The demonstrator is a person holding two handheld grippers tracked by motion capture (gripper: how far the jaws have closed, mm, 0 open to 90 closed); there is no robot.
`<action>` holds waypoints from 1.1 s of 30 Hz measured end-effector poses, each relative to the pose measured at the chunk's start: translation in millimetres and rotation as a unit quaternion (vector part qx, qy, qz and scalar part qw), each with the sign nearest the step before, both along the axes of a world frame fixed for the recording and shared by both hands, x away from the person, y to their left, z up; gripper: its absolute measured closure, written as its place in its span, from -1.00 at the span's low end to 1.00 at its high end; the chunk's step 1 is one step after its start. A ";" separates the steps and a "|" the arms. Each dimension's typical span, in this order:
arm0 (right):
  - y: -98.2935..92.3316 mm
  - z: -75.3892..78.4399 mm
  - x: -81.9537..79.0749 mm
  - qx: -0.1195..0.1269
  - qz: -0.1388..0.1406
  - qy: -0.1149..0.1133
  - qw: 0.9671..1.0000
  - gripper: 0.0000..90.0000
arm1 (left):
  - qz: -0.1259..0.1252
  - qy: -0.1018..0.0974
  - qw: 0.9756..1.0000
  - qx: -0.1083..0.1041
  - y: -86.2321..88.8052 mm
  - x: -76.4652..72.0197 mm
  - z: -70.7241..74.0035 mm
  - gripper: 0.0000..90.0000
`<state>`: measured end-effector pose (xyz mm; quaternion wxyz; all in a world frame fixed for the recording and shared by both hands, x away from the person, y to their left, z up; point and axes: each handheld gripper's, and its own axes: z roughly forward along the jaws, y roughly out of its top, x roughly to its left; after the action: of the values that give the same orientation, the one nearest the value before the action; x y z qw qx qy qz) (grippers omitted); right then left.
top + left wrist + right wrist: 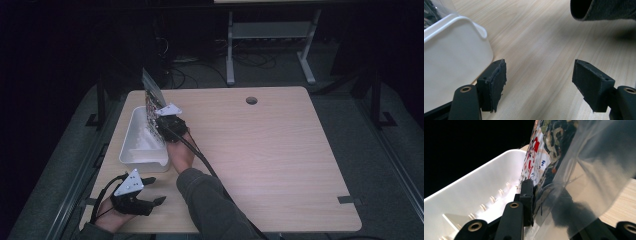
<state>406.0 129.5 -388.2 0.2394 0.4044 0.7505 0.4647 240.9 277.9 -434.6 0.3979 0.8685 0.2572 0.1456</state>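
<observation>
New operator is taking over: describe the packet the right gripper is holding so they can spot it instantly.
On the wooden table, find the white bin near its left edge. The packet stands upright at the bin's right wall, pinched by the right gripper: clear plastic top, printed red-and-blue label.

A white tub [131,150] sits on a pale wood-grain table [280,150]. At its two o'clock edge, the clear bag [564,170] carries red, blue and dark print, and the sleeve [210,200] is grey-green.

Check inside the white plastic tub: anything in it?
The white plastic tub holds the lower end of a printed clear-plastic packet, gripped by the right gripper. The packet hides the floor beneath it.
</observation>
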 end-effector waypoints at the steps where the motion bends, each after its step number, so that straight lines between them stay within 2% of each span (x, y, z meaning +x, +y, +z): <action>1: 1.3 0.0 -1.0 -0.001 -0.001 -0.001 1.000 0.63 | 0.001 0.000 1.000 0.000 0.1 -0.1 0.1 -0.41; 4: 3.0 -0.1 -2.4 0.003 -0.002 -0.002 1.000 0.62 | 0.000 0.000 1.000 0.000 0.0 0.0 0.1 -0.41; 7: 2.0 0.7 -1.5 0.001 0.011 -0.004 1.000 0.61 | -0.001 0.001 1.000 0.000 -0.3 0.1 -0.3 -0.41; 10: -1.8 1.1 1.8 0.006 0.015 0.003 1.000 0.55 | -0.001 0.000 1.000 0.000 -0.4 0.7 -0.4 -0.41; 11: -3.7 1.0 3.1 0.008 0.015 0.007 1.000 0.51 | -0.002 -0.001 1.000 0.001 -0.5 0.9 -0.4 -0.41; 13: -8.1 0.4 6.1 0.012 0.021 0.013 1.000 0.27 | -0.002 0.000 1.000 0.001 -0.7 1.1 -0.6 -0.41; 18: -20.9 -0.1 9.7 0.029 0.035 0.028 0.999 0.10 | -0.002 0.001 1.000 0.001 -1.6 1.5 -1.0 -0.41; 21: -28.3 0.0 10.0 0.039 0.051 0.035 0.997 -0.01 | -0.003 0.001 1.000 0.003 -2.5 1.4 -1.2 -0.41; 26: -42.4 1.5 10.5 0.063 0.084 0.053 0.993 -0.10 | -0.006 0.000 1.000 0.007 -3.9 1.9 -1.5 -0.41; 33: -64.2 2.8 9.6 0.077 0.104 0.063 0.990 -0.17 | -0.005 0.002 1.000 0.005 -4.7 2.4 -2.1 -0.41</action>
<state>415.6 65.2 -385.4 0.1103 0.3698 0.7640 0.5171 243.4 273.1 -436.7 0.3941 0.8719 0.2528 0.1433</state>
